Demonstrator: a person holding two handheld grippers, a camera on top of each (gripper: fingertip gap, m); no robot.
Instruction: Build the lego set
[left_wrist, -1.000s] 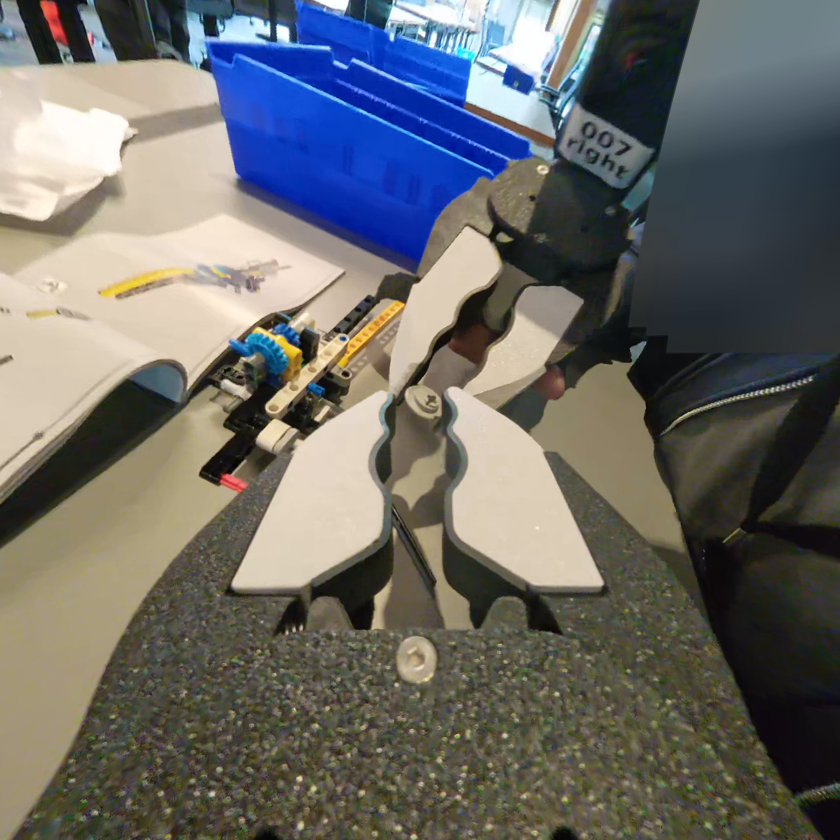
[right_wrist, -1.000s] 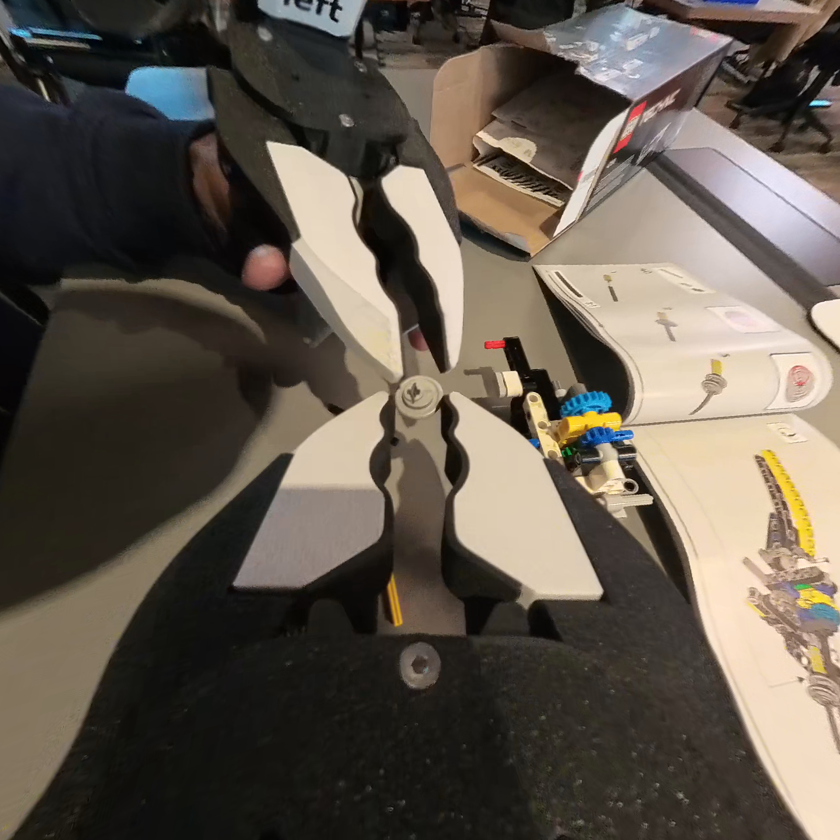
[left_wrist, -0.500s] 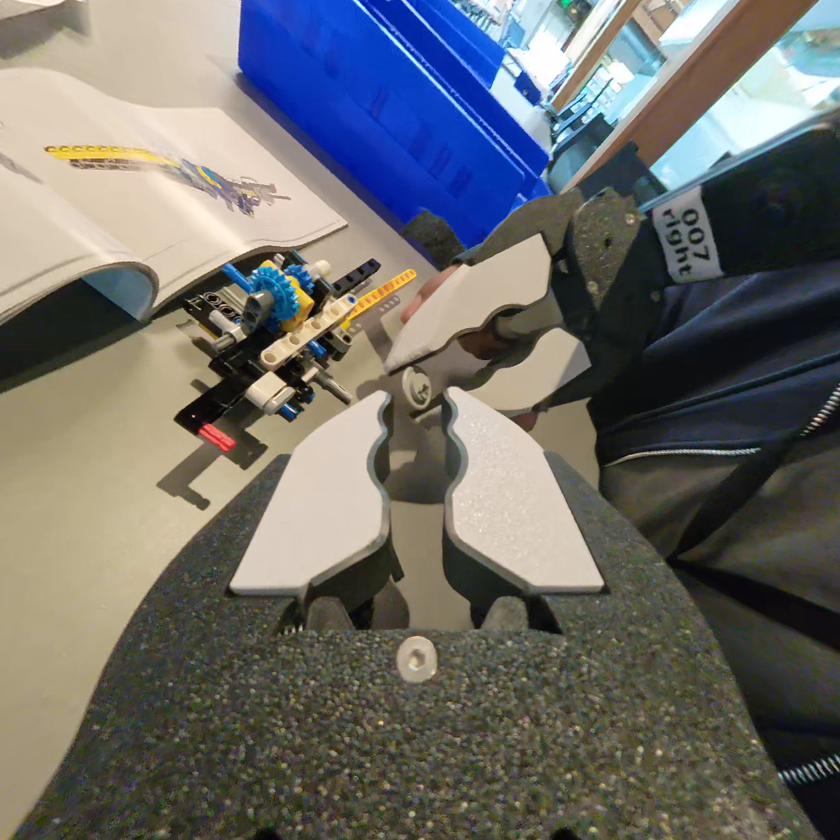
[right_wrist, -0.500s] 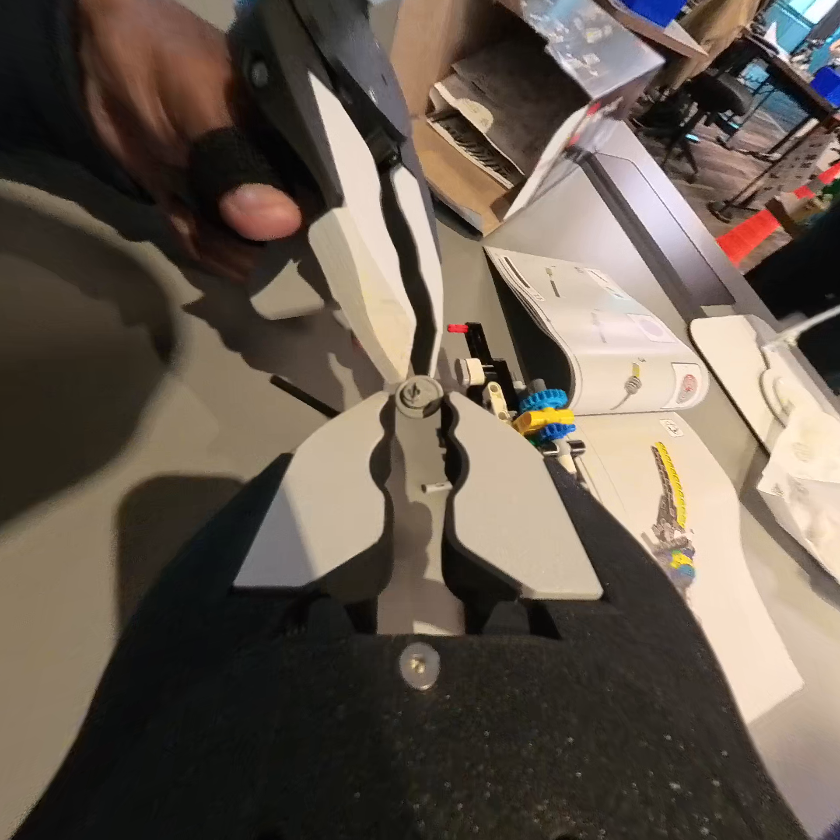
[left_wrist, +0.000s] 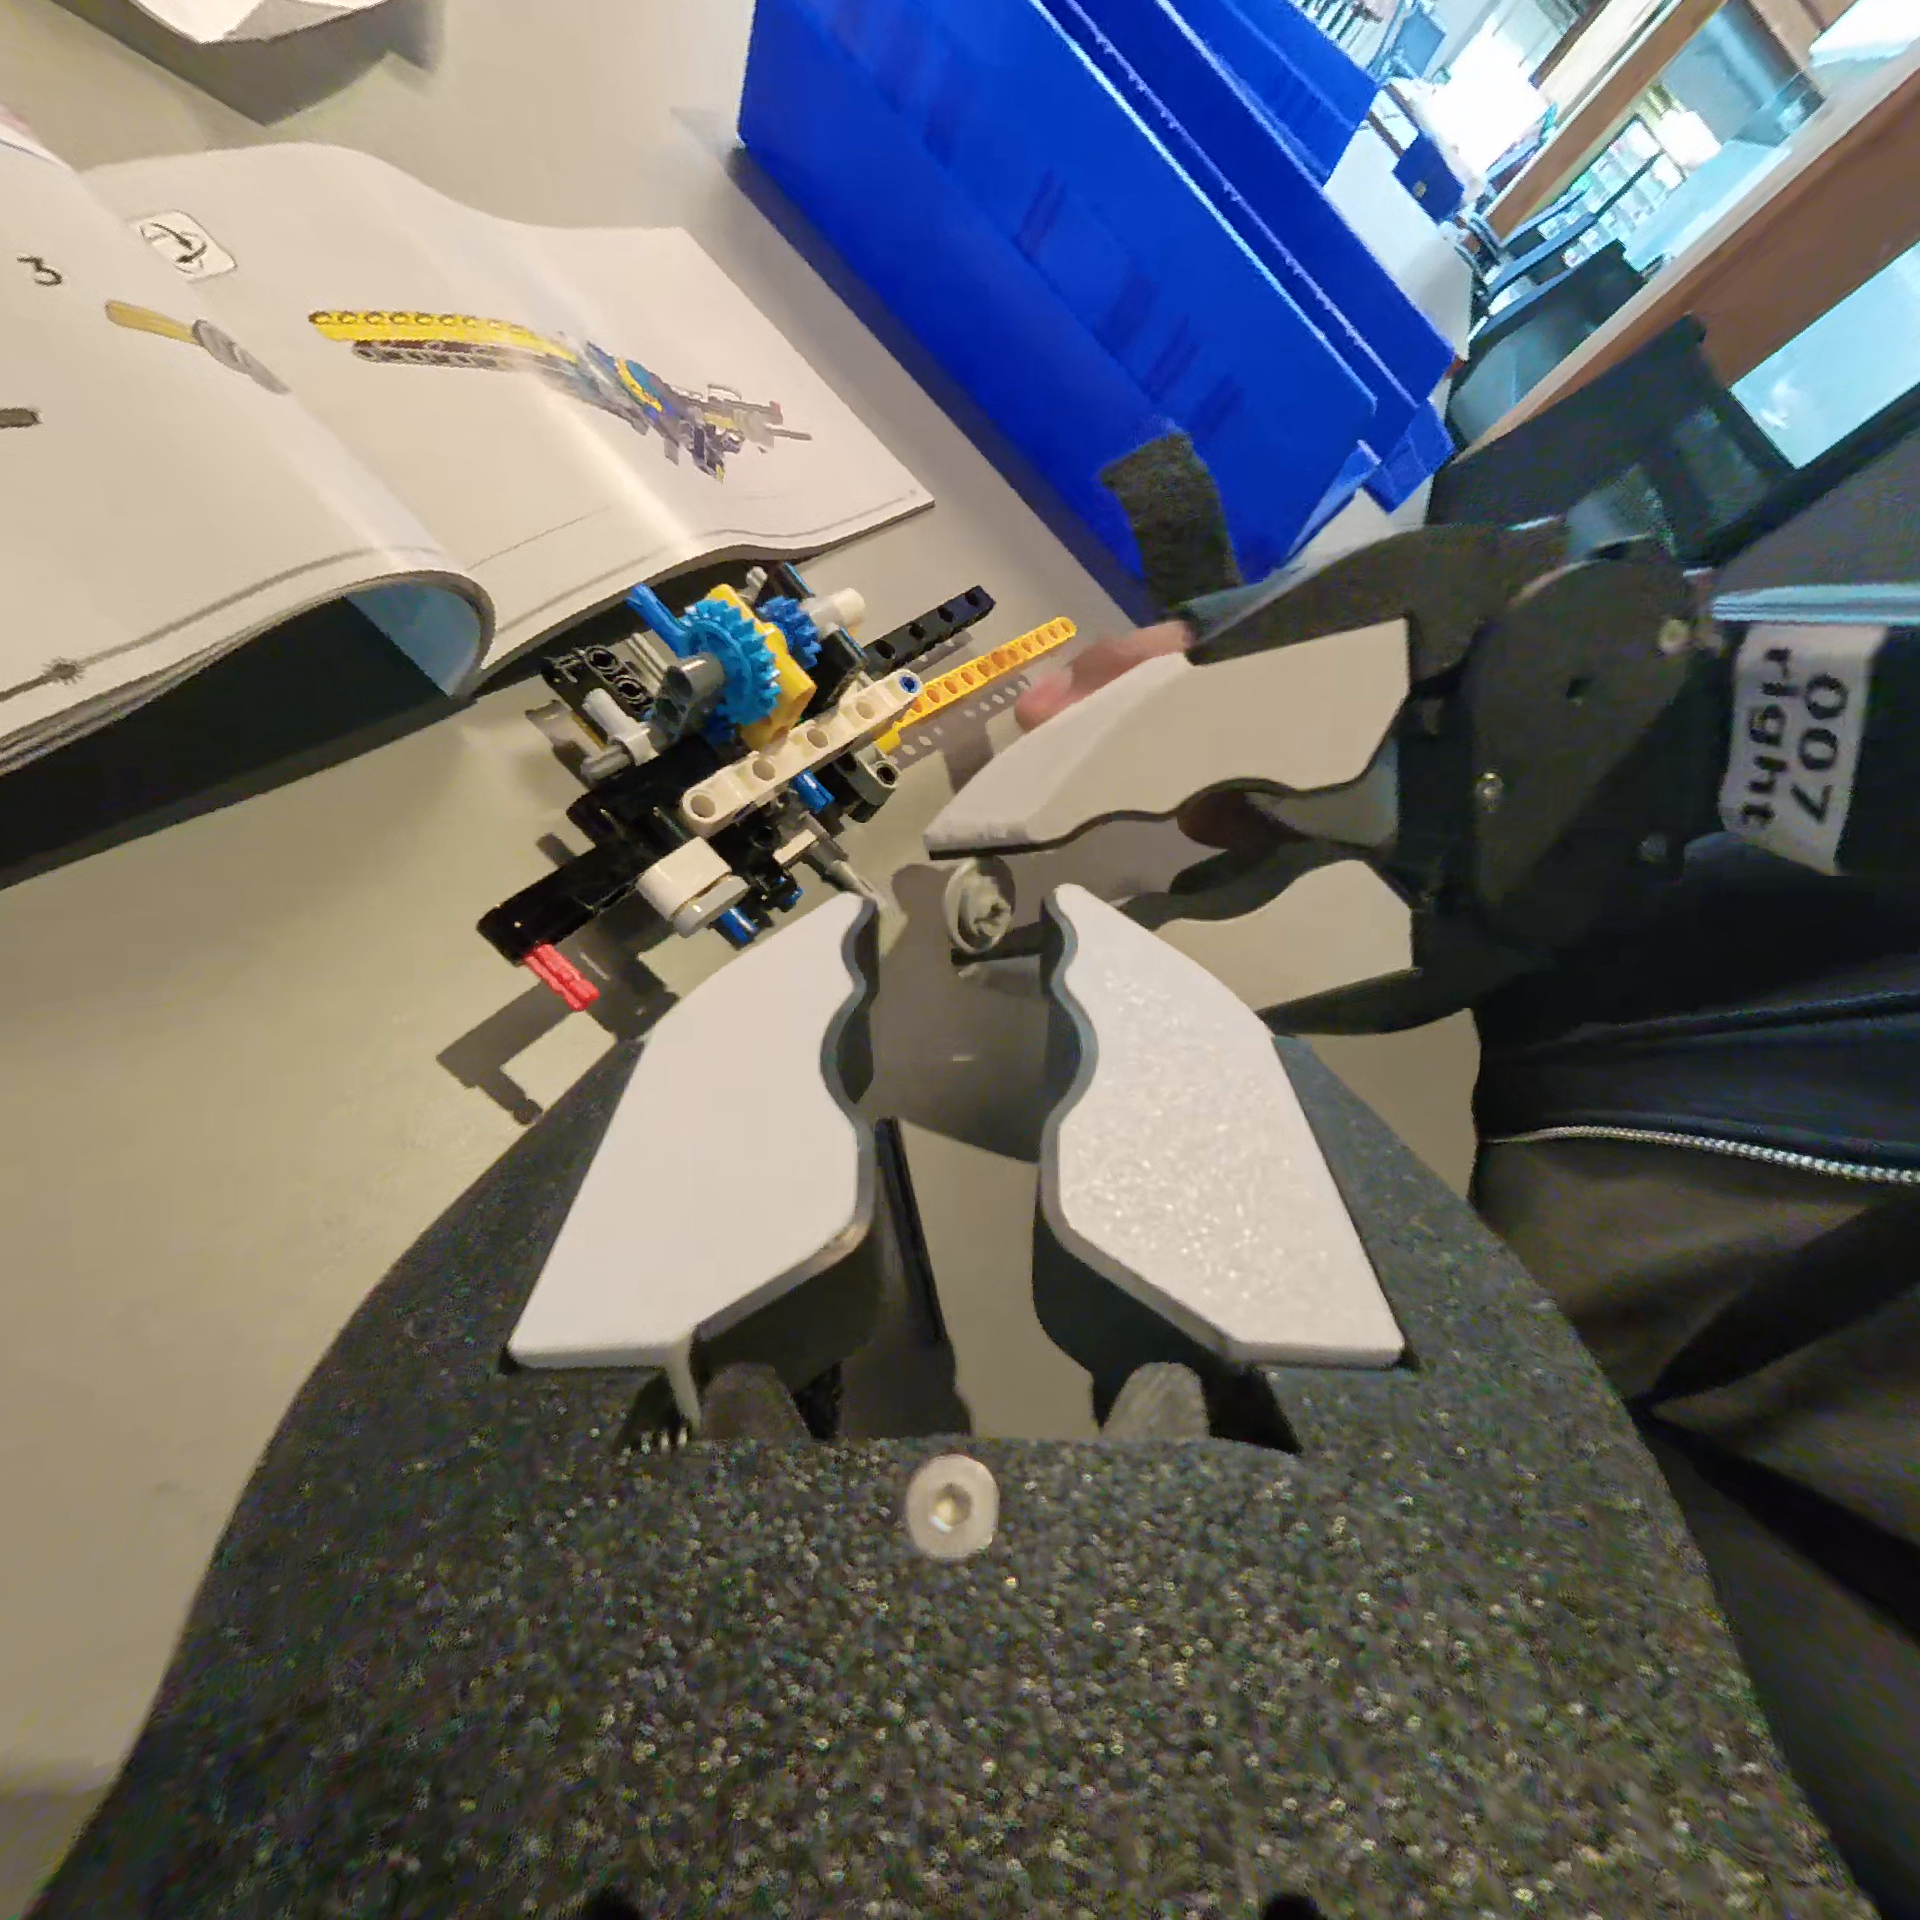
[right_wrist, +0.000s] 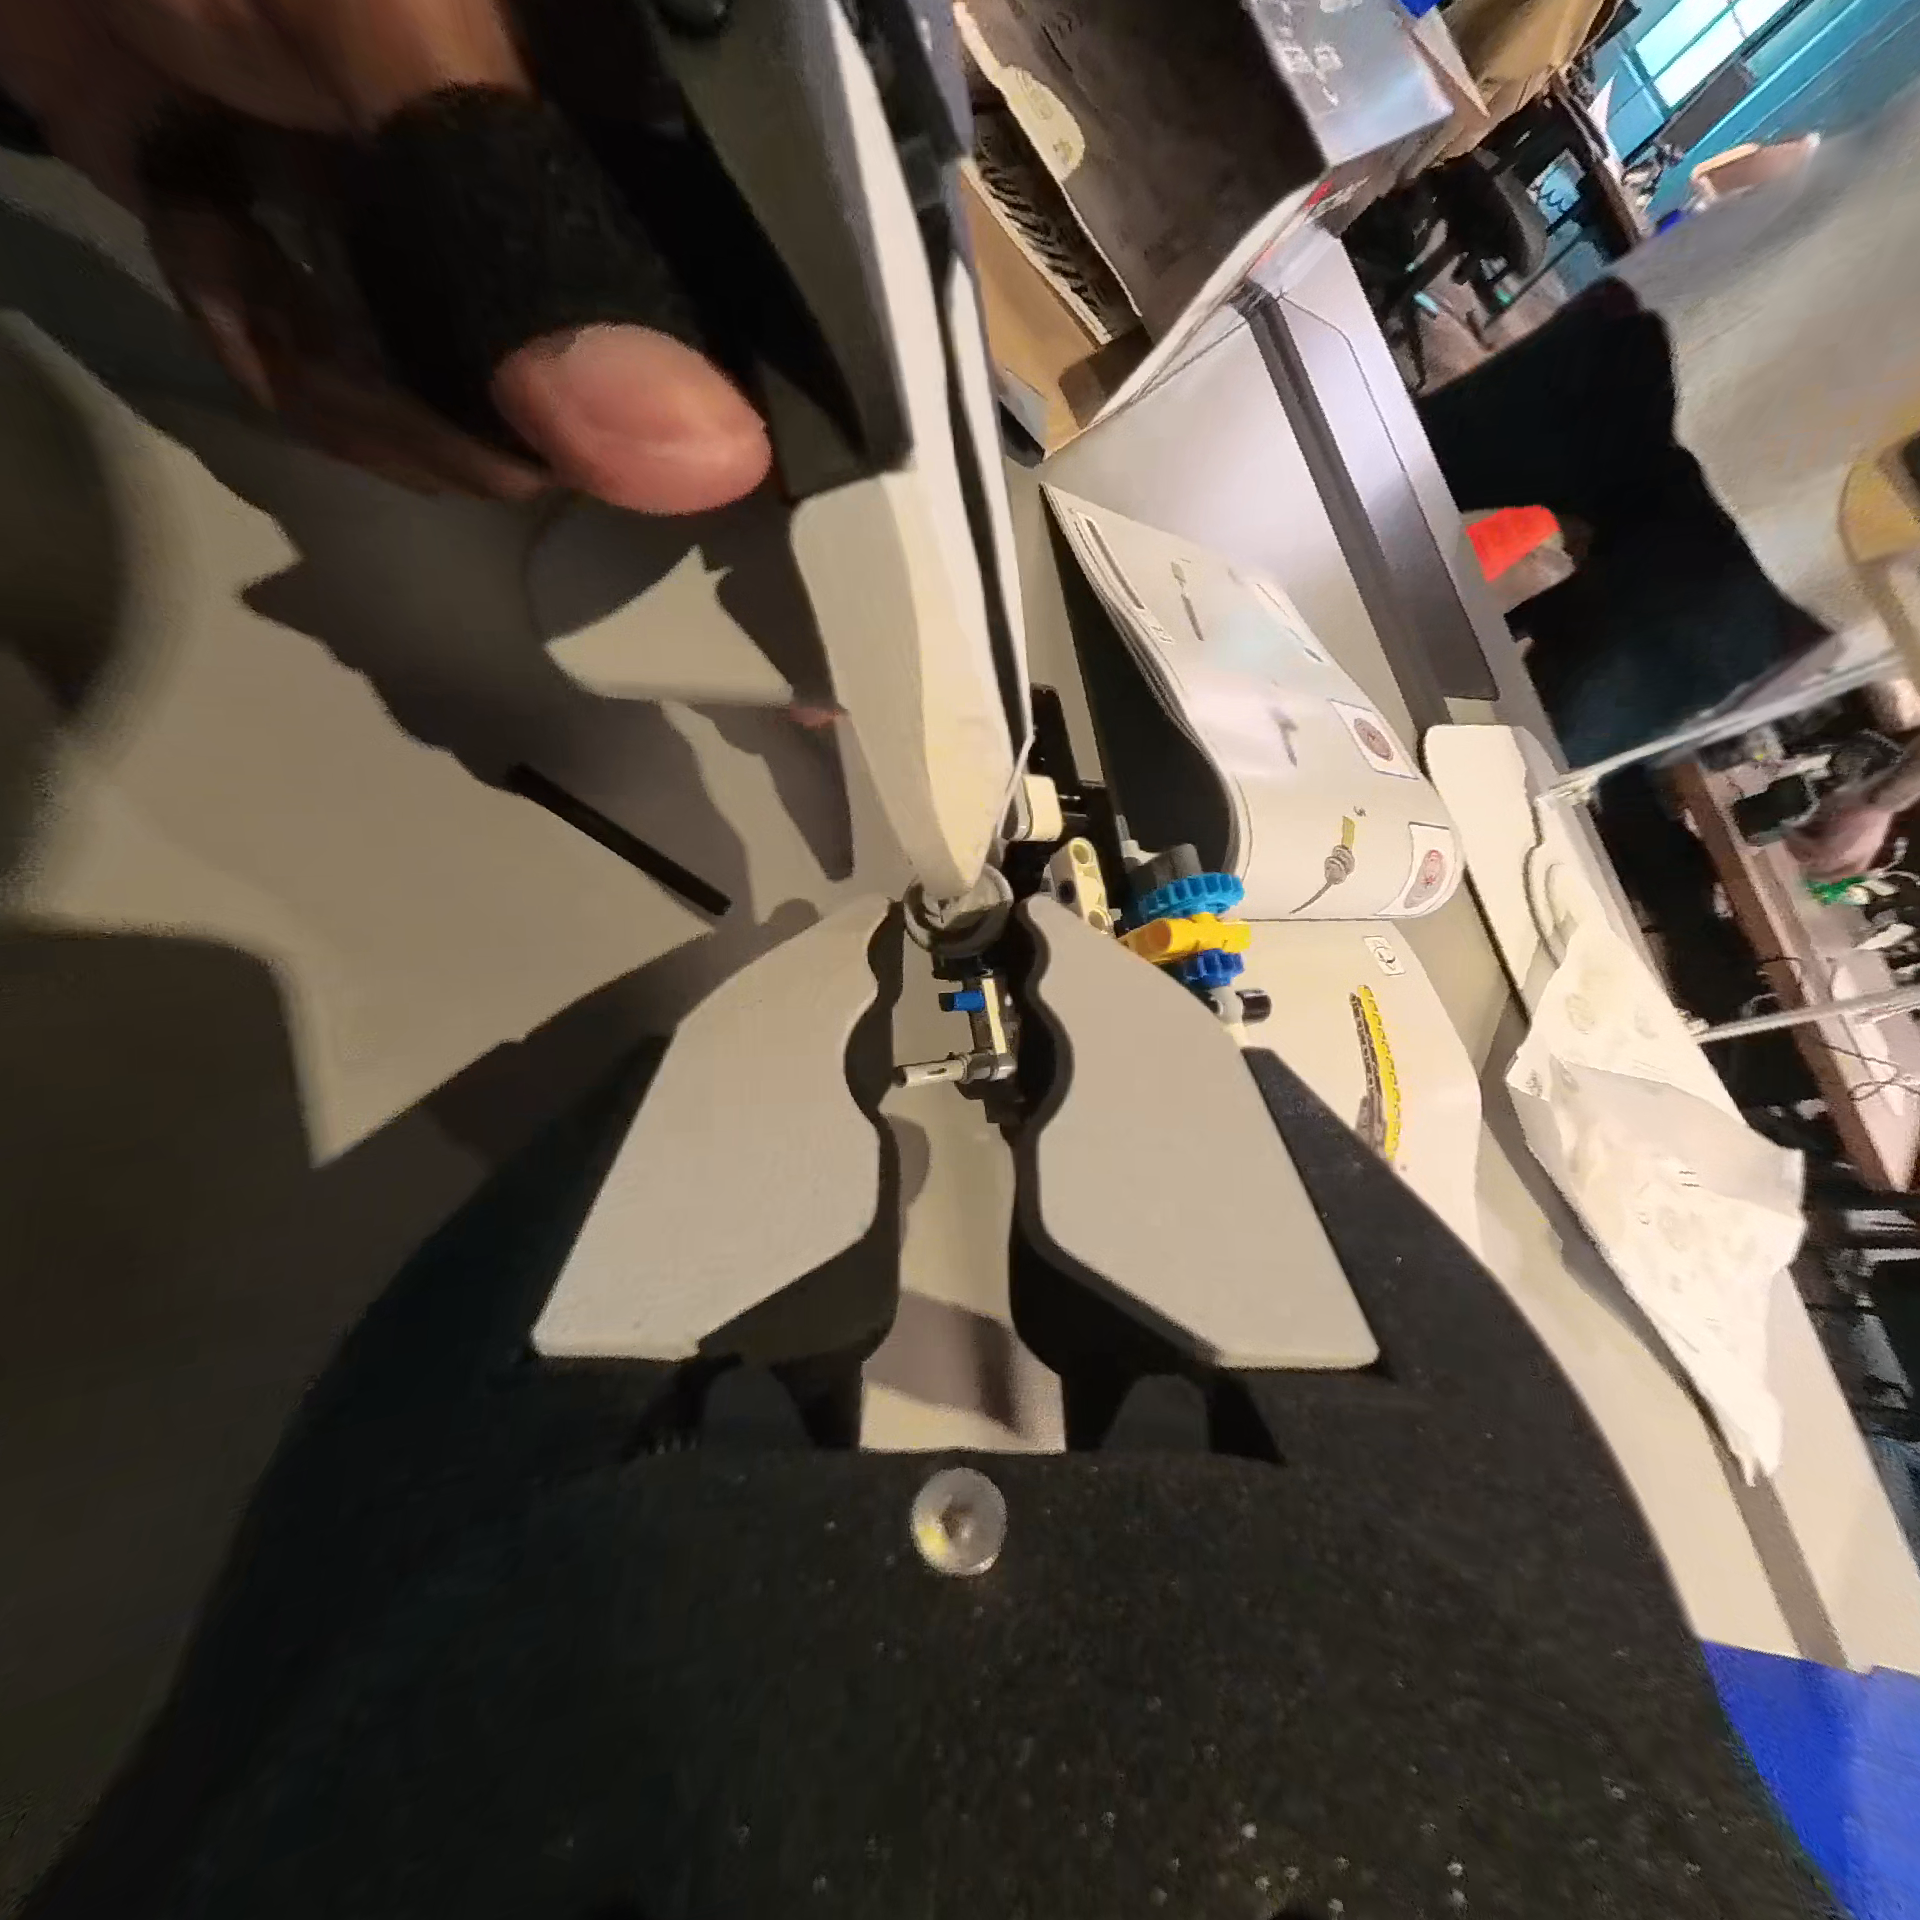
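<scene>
A small grey round piece sits at my left gripper's tips. The jaws stand a little wider than the piece, so the left gripper looks open. My right gripper is shut on the same piece. In the left wrist view it comes in from the right, just above the piece. The partly built lego assembly, with black beams, a white beam, a yellow beam and blue gears, lies on the grey table beside the booklet. It also shows in the right wrist view, just behind and under the piece.
An open instruction booklet lies left of the assembly. Blue bins stand behind it. A black axle lies loose on the table. A cardboard box and crumpled white paper are farther off. A person's thumb holds the left gripper. The grippers are tip to tip, or close to it.
Both grippers have tilted and moved closer to the assembly with the grey piece between them. The left gripper's jaws have widened around the piece. The right gripper stays shut on it.
</scene>
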